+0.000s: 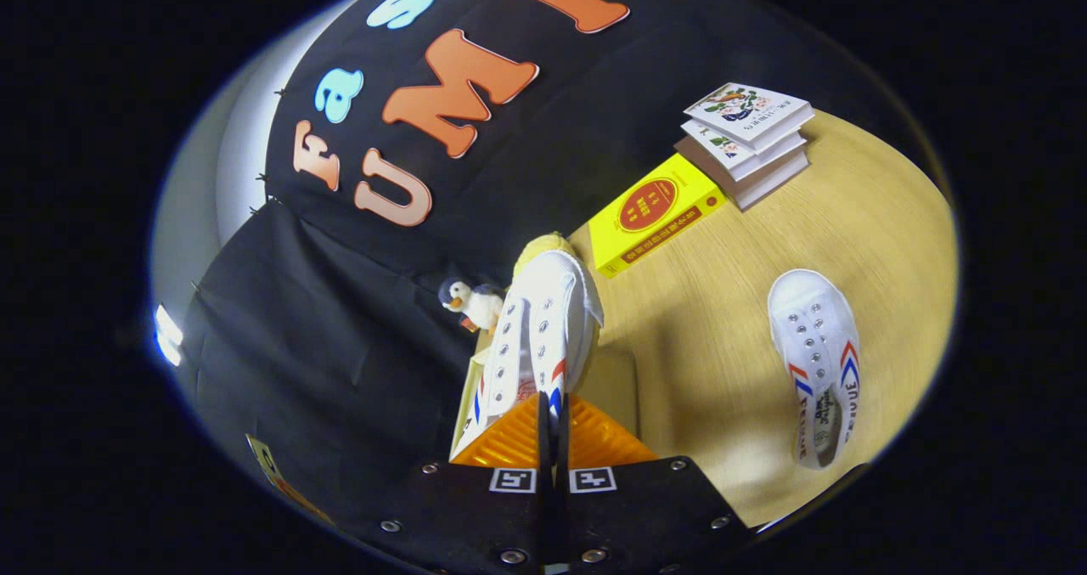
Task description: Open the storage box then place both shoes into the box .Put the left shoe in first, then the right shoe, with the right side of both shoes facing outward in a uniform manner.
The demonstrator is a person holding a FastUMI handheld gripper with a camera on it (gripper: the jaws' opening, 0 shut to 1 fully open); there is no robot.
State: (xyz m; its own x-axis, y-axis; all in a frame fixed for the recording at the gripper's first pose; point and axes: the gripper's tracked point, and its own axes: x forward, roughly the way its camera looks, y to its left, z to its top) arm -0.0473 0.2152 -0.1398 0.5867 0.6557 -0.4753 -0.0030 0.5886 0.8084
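Fingers (551, 439) pinching held shoe (539, 329), toe pointing straight ahead (lengthwise along them)

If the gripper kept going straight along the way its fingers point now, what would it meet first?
The gripper is shut on the white shoe, which leads. Past its toe the line probably meets the yellow plush, near the toy penguin, then the booth's wall; depth is unclear.

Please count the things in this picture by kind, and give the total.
Shoes: 2, one held in the gripper, one on the table
Books: 4, one yellow, three stacked
Toy penguin: 1
Total: 7
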